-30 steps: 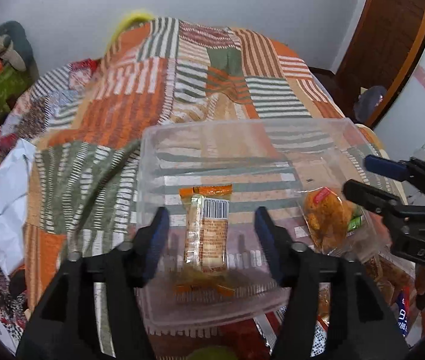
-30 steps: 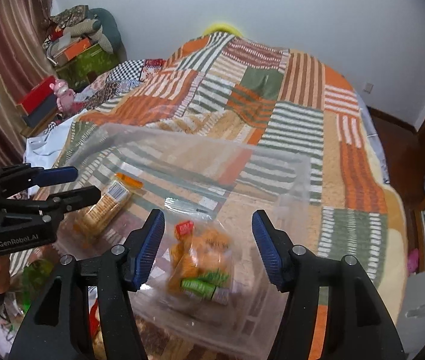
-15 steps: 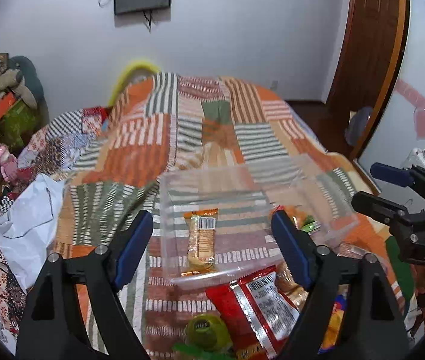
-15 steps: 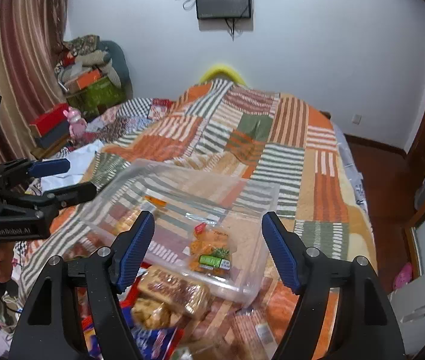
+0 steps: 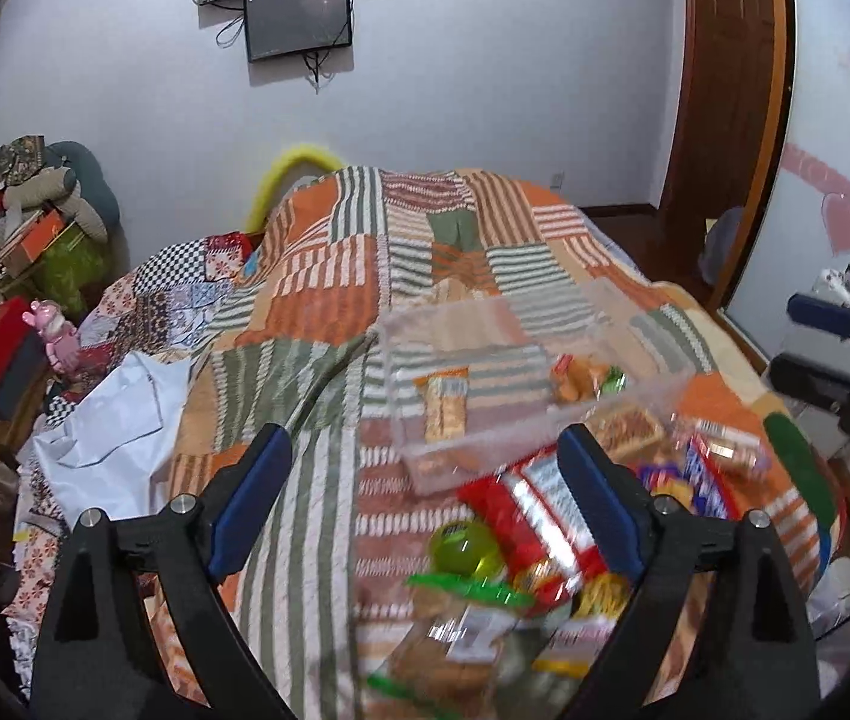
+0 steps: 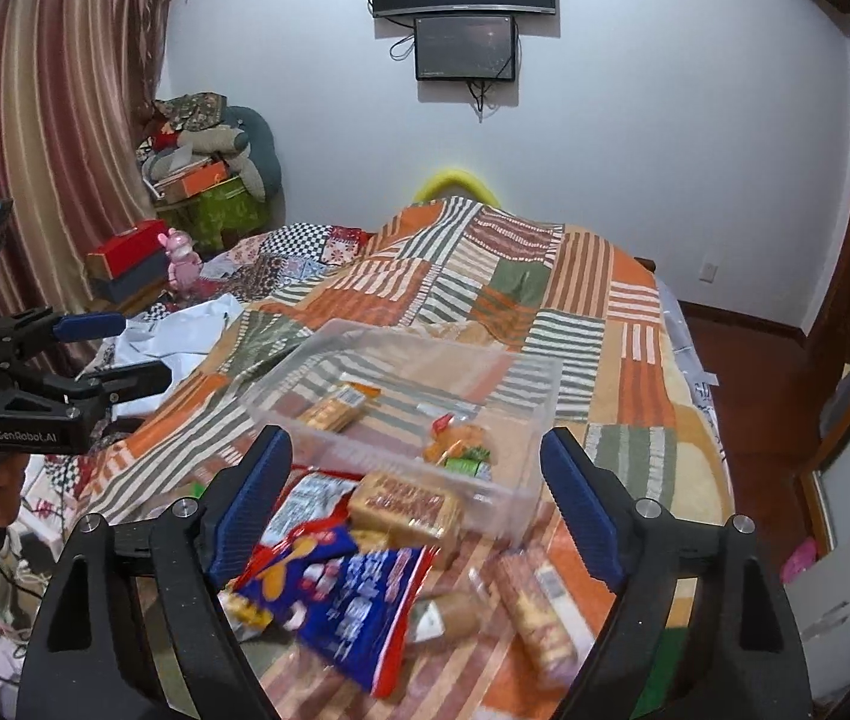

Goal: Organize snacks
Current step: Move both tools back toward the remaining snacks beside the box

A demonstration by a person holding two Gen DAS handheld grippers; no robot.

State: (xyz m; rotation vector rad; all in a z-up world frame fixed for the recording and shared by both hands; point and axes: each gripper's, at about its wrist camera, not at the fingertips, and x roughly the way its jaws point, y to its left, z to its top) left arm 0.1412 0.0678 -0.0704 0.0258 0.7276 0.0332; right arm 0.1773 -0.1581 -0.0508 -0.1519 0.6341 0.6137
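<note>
A clear plastic bin (image 6: 407,414) sat on the patchwork bedspread (image 6: 551,312) near the foot of the bed, its near long wall touching the heap of loose snacks. Inside it lay two things: an orange-ended cracker packet (image 6: 335,408) toward the bin's left end, and a clear bag of orange snacks (image 6: 458,444) with a green label against the near wall, toward the right. In the left wrist view the same cracker packet (image 5: 444,405) and snack bag (image 5: 584,375) showed through the bin (image 5: 521,372), which looked blurred.

Just outside the near wall a brown biscuit pack (image 6: 404,507) leaned against the bin. Beside it lay a blue and red chip bag (image 6: 341,594), touching a red and white wrapper (image 6: 305,504) behind it. A long cracker sleeve (image 6: 536,618) rested apart, toward the right edge of the bed. From the left side, a green round jelly cup (image 5: 464,549) and a red wrapper (image 5: 536,507) were visible in the same heap.

The left gripper (image 5: 425,504) hovered above the heap with its blue-padded jaws spread wide, holding nothing. The right gripper (image 6: 410,510) hung over the snacks likewise, jaws wide apart and empty.

Farther off, a white cloth (image 5: 119,420) lay crumpled at the bed's left edge, and two dark screens (image 6: 464,6) hung on the wall beyond the head of the bed.
</note>
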